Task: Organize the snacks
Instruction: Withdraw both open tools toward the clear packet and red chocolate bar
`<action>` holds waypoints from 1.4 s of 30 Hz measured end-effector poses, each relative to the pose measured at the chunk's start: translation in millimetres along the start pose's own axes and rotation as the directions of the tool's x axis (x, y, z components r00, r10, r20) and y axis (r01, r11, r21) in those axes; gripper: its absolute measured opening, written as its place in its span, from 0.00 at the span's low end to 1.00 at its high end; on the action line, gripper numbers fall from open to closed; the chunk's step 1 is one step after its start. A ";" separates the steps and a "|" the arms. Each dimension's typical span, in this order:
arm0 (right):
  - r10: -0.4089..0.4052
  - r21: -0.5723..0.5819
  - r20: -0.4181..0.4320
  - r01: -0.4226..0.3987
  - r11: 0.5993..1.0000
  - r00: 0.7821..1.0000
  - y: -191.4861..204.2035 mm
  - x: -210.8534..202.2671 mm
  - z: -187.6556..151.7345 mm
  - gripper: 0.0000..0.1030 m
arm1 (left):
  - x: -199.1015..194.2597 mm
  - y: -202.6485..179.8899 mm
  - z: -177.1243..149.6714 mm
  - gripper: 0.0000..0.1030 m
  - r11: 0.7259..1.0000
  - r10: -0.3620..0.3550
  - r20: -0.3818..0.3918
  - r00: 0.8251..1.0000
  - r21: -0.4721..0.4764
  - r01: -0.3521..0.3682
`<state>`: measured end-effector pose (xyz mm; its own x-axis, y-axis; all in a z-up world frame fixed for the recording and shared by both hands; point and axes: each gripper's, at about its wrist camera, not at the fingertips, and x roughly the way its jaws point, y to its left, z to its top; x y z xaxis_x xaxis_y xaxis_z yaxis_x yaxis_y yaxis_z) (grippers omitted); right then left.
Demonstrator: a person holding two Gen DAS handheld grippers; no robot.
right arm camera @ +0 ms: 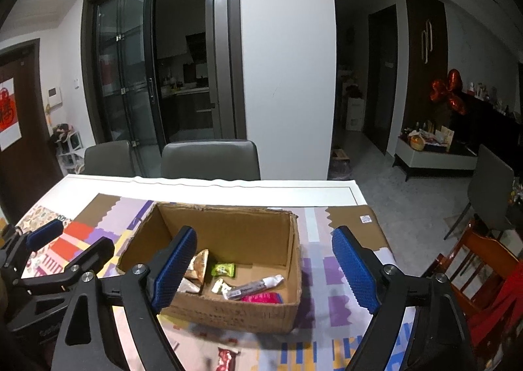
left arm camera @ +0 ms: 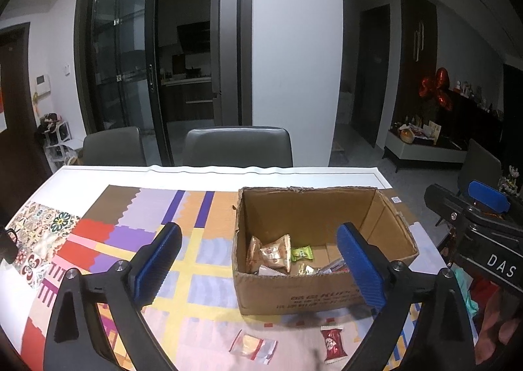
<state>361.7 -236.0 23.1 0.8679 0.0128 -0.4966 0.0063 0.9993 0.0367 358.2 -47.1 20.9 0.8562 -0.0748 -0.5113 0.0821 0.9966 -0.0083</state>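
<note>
1. Two sets of blue-padded tongs hang side by side above a patterned surface (left arm camera: 196, 260), both spread wide with nothing between their pads: the left tongs (left arm camera: 261, 269) and the right tongs (right arm camera: 264, 269).
2. An open cardboard box (left arm camera: 294, 299) sits on the surface ahead of both, its flaps gone and its near wall printed with red lettering.
3. Several snacks lie on the box floor: a tan crinkled packet (left arm camera: 273, 253), a small green packet (left arm camera: 302, 252), a long white and grey wrapper (right arm camera: 258, 286) and a pink packet (right arm camera: 261, 298) against the near wall.
4. A red snack packet (left arm camera: 333, 343) lies outside the box on the surface, just in front of its near wall; beside it, further left, rests a clear packet with red edges (left arm camera: 253, 346).
5. Grey chairs (left arm camera: 237, 147) stand at the far edge of the surface, before a white pillar and dark glass doors.
</note>
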 end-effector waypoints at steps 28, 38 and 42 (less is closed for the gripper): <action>-0.033 -0.030 -0.021 0.032 0.999 0.999 13.9 -29.3 -45.1 0.83 | -24.4 15.9 -43.7 0.97 1.000 0.015 -0.021 1.000 0.005 -0.015; -0.026 -0.042 -0.053 0.023 0.999 0.998 21.7 -28.7 -65.5 0.83 | -23.7 23.0 -58.7 0.97 1.000 0.018 -0.038 0.999 0.012 -0.018; -0.018 -0.045 -0.062 0.016 0.999 0.998 25.2 -27.8 -71.7 0.83 | -20.8 25.7 -67.1 0.97 1.000 0.019 -0.052 0.998 0.009 -0.019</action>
<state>302.1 -208.6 -24.3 0.8350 -0.0035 -0.5503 -0.0024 0.9999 -0.0100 308.3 -17.5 -26.3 0.8301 -0.0535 -0.5551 0.0702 0.9975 0.0089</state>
